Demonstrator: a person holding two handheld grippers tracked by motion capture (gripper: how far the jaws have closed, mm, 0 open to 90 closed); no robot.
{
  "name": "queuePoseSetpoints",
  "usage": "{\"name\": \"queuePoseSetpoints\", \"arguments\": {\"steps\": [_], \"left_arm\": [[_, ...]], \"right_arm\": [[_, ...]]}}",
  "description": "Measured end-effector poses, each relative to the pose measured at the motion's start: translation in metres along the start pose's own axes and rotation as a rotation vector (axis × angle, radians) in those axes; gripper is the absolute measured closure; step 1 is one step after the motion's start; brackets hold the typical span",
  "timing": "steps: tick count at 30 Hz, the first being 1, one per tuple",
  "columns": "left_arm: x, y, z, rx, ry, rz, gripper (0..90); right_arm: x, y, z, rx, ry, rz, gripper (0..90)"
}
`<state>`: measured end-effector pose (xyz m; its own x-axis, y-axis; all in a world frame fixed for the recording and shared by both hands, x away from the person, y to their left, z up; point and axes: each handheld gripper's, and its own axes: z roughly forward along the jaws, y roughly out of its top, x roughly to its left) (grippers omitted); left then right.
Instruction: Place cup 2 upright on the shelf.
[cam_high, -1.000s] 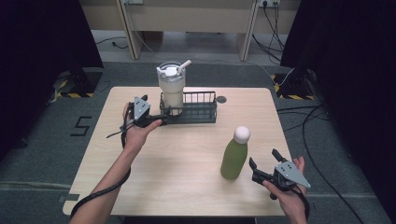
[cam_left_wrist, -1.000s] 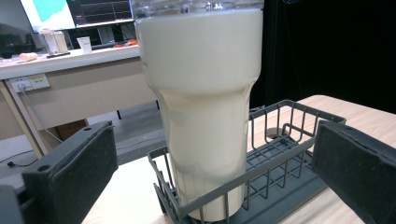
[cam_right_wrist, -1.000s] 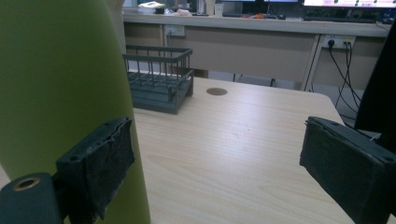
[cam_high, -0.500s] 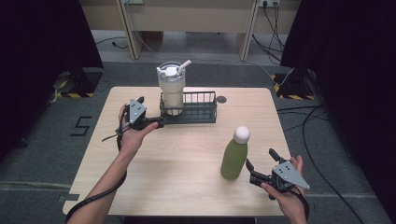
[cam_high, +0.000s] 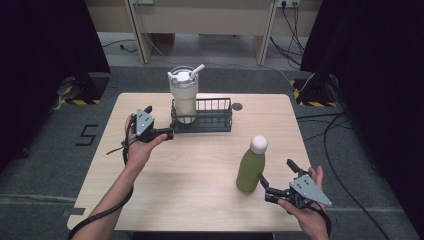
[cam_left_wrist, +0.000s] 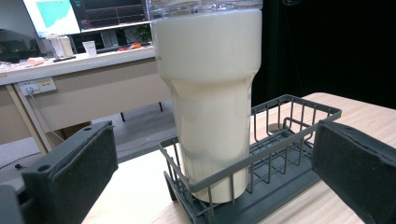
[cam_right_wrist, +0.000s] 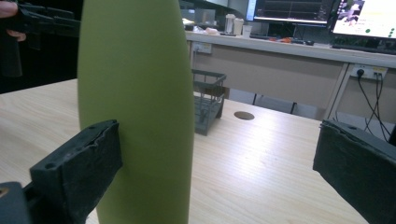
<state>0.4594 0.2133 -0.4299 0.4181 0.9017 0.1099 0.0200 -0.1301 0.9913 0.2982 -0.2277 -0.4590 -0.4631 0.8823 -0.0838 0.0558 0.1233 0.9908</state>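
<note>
On the near right of the table (cam_high: 200, 200): green bottle (cam_high: 250, 167), upright, white cap. Right gripper (cam_high: 276, 179) just beside its base, jaws spread wide, one pad close against the bottle's side in the right gripper view, other well clear. Holding nothing. At the far edge: cream tumbler (cam_high: 183, 97) standing in left end of wire basket (cam_high: 210, 120). Left gripper (cam_high: 160, 122) just left of basket, jaws spread, empty, pointed at tumbler.

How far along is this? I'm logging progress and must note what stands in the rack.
Done: the cream tumbler stands in the wire rack. In hand: the open right gripper is beside the green bottle, not gripping. Left: grasping and moving it, probably into the rack.
</note>
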Motion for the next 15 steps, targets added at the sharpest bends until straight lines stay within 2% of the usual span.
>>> {"name": "queuePoseSetpoints", "arguments": {"steps": [9,15], "left_arm": [[-0.0001,-0.0007,-0.0023,-0.002,0.001,0.003,0.0],[0.0,-0.0025,-0.0047,-0.002,0.001,0.001,0.0]], "right_arm": [[0.0063,0.0054,-0.0031,-0.018,0.03,0.003,0.1],[0.0101,0.0058,0.0015,-0.017,0.043,-0.003,0.1]]}}
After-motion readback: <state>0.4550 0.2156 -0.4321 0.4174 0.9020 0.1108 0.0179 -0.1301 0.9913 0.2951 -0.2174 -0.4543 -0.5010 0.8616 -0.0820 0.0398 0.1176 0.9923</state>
